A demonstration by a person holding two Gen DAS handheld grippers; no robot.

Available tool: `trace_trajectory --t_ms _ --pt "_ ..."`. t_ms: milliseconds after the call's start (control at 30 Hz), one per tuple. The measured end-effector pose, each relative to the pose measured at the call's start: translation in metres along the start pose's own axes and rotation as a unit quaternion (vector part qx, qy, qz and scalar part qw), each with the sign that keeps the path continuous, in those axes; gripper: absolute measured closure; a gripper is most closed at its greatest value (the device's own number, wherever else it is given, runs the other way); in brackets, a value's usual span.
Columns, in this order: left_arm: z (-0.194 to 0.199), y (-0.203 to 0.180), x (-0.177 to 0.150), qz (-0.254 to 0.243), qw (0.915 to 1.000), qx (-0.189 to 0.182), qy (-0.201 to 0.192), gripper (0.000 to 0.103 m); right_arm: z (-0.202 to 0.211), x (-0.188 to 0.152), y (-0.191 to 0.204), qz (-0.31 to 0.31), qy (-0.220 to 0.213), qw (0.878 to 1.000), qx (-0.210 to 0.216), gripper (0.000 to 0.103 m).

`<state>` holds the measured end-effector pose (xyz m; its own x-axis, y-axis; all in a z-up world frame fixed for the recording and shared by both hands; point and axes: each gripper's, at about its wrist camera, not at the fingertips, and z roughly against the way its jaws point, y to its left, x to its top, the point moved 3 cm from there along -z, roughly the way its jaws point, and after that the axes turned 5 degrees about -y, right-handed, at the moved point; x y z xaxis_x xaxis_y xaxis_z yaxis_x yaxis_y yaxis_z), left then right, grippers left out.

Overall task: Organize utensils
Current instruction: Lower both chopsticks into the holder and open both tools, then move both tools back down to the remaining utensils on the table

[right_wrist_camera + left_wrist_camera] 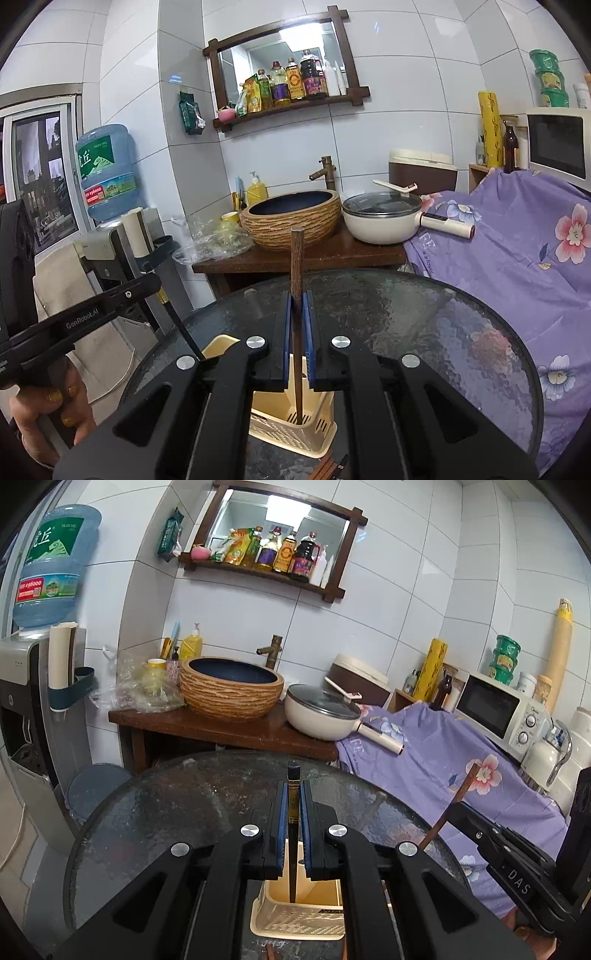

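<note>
1. The left gripper (294, 805), in the lower middle of the left wrist view, is pinching a black chopstick (293, 834) between its blue pads; the stick stands nearly upright, its gold-banded top clear above the jaws
2. That chopstick's lower end hangs inside the cream utensil basket (295, 919) low in the frame, apparently so it can drop in upright; whether the tip touches the bottom I cannot tell
3. The right gripper (298, 332) is clamped on a brown wooden chopstick (297, 295) in the same way, with a long stretch sticking up above the pads
4. In the right wrist view that stick's lower end reaches down into the basket's (291, 428) slotted compartment at the bottom centre, near or on the floor
5. Holding each stick near its middle and vertical looks meant to steer the narrow tip into the open top without snagging the wall
6. The basket stands on the round glass table (166, 812), near its lower edge in both views
7. More chopsticks (328, 469) lie flat on the glass just below the basket, at the bottom edge, so the sorting seems partly done
8. Next, each grip would likely be released once its stick rests inside; letting go too high could make a stick tip out
</note>
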<state>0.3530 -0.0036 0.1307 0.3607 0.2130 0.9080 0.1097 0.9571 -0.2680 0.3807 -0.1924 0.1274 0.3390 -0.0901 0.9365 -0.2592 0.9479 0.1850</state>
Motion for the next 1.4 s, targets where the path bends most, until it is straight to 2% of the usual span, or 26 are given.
trace_trajectory --t_ms 600,633,667,700,733,833,933,1033,1100,1167,1300,1400 --pt "-0.025 0.002 -0.026 -0.015 0.9988 0.006 0.047 0.094 -0.01 -0.01 -0.01 -0.012 0.011 1.0 -0.012 0.095" --pt "-0.025 0.002 -0.026 -0.017 0.9987 0.005 0.048 0.086 -0.009 -0.011 -0.01 -0.009 0.013 1.0 -0.015 0.089" --pt "-0.024 0.001 -0.026 -0.018 0.9987 0.004 0.048 0.069 -0.008 -0.011 -0.01 -0.009 0.012 1.0 -0.016 0.075" --pt "-0.022 0.001 -0.025 -0.018 0.9988 0.004 0.045 0.062 -0.005 -0.012 -0.011 -0.012 0.006 1.0 -0.017 0.065" --pt "-0.018 0.002 -0.024 -0.018 0.9991 0.004 0.037 0.05 -0.001 -0.012 -0.012 -0.015 0.0 1.0 -0.02 0.05" --pt "-0.005 0.001 -0.022 -0.028 0.9994 0.007 0.019 0.045 0.011 -0.014 -0.013 -0.013 -0.01 0.999 -0.031 0.049" --pt "0.009 0.001 -0.025 -0.034 0.9993 0.005 0.013 0.034 0.022 -0.023 -0.012 -0.011 -0.003 0.999 -0.032 0.049" --pt "0.024 0.006 -0.035 -0.034 0.9993 0.006 0.01 0.025 0.031 -0.038 -0.013 -0.013 0.016 0.999 -0.03 0.049" --pt "0.03 0.009 -0.042 -0.038 0.9991 0.006 0.014 0.022 0.032 -0.054 -0.015 -0.015 0.043 0.999 -0.029 0.049" --pt "0.034 0.011 -0.055 -0.048 0.9984 0.007 0.028 0.019 0.031 -0.074 -0.016 -0.015 0.076 0.997 -0.026 0.049" --pt "0.037 0.016 -0.087 -0.078 0.9947 0.016 0.065 0.018 0.029 -0.12 -0.019 -0.001 0.133 0.99 -0.042 0.049" --pt "0.035 0.027 -0.117 -0.085 0.9902 0.021 0.109 0.019 0.028 -0.152 -0.026 -0.004 0.17 0.984 -0.05 0.049"
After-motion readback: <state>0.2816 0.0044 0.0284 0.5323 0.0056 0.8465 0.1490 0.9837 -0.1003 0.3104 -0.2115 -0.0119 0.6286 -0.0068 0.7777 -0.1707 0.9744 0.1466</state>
